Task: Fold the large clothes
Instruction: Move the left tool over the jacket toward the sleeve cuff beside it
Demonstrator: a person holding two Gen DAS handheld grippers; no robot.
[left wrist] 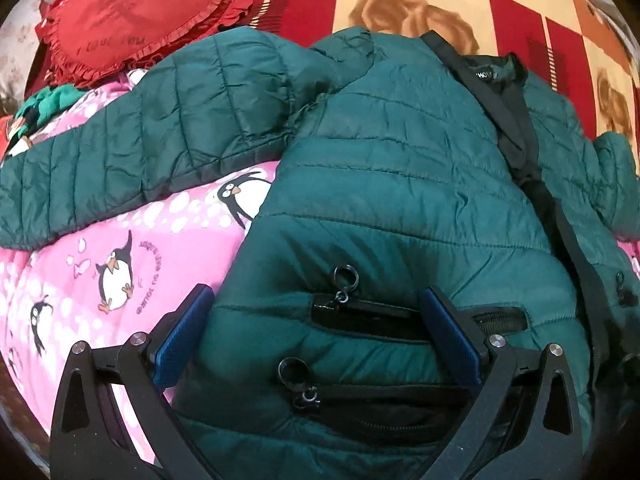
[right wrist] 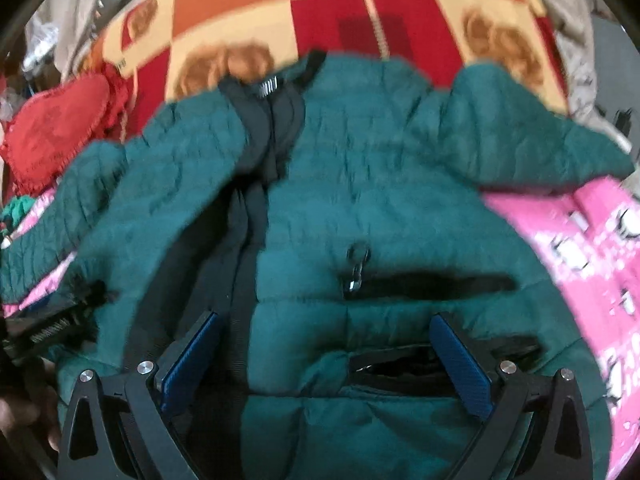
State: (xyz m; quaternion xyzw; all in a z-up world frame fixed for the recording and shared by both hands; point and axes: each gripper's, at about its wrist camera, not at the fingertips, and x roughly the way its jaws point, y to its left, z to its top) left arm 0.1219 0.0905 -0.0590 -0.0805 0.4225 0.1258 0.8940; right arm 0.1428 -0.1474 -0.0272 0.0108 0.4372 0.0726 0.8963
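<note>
A dark green quilted jacket (left wrist: 400, 152) lies front up on the bed, with a black zip band (left wrist: 516, 128) running down its middle. One sleeve (left wrist: 120, 160) stretches out to the left. My left gripper (left wrist: 316, 294) is open, its blue pads either side of the lower left front, over a pocket zip with a ring pull (left wrist: 346, 276). In the blurred right wrist view, my right gripper (right wrist: 325, 320) is also open over the jacket (right wrist: 380, 184), just below another pocket ring pull (right wrist: 360, 256). The other sleeve (right wrist: 520, 136) spreads to the right. Neither gripper holds cloth.
Under the jacket lies a pink penguin blanket (left wrist: 100, 260) (right wrist: 580, 260). Beyond it is a red and orange checked sheet with roses (left wrist: 400, 0). A red heart-shaped cushion (left wrist: 132, 28) (right wrist: 56, 132) sits at the far left, near a green and red cloth (left wrist: 44, 104).
</note>
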